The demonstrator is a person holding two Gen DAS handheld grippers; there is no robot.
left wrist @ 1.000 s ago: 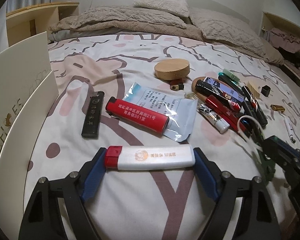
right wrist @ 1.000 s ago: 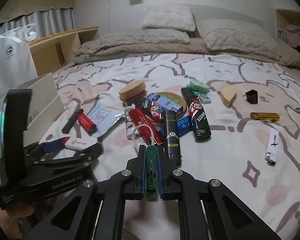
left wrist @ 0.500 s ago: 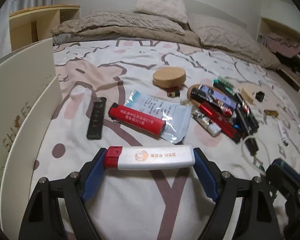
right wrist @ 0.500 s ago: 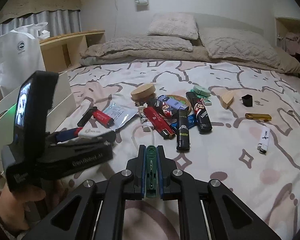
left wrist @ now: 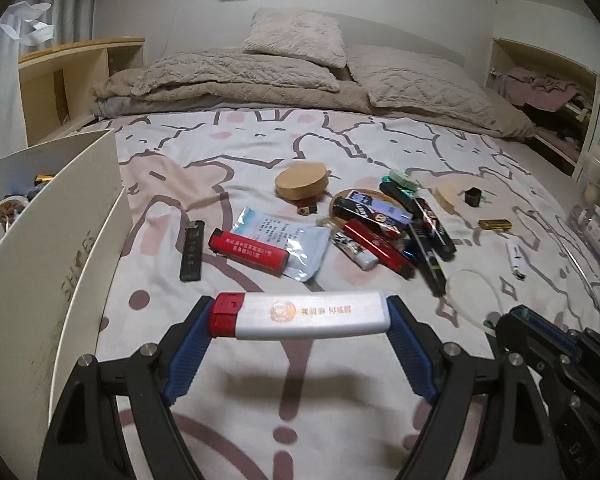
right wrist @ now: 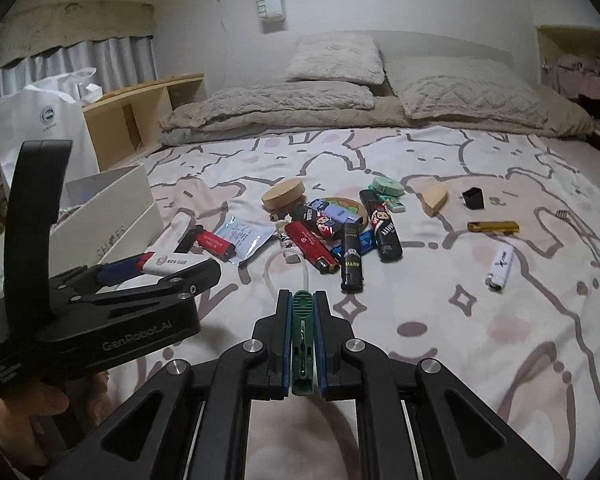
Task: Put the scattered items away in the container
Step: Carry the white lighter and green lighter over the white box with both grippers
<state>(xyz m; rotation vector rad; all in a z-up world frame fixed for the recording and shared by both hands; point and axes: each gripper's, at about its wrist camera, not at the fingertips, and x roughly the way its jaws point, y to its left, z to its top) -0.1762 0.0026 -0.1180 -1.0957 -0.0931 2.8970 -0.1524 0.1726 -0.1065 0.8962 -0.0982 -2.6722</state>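
My left gripper (left wrist: 300, 316) is shut on a white lighter with a red cap (left wrist: 300, 314), held crosswise above the bed; it also shows in the right wrist view (right wrist: 168, 266). My right gripper (right wrist: 302, 308) is shut on a green clip (right wrist: 302, 336) with a white loop cord (right wrist: 288, 264) hanging off it. The white shoe box (left wrist: 52, 248) stands at the left, with items inside. A pile of lighters (left wrist: 384, 232), a red lighter (left wrist: 248, 252) and a black lighter (left wrist: 192, 250) lie on the bed.
A cork disc (left wrist: 300, 180), a plastic packet (left wrist: 288, 244), a gold lighter (right wrist: 494, 227), a white lighter (right wrist: 500, 266), a black cap (right wrist: 473, 198) and a wooden wedge (right wrist: 435, 200) lie on the sheet. Pillows are at the back, a wooden shelf and white bag at the left.
Both grippers have lifted and pulled back from the pile, each still holding its item. The green clip with its cord has come up off the bed.
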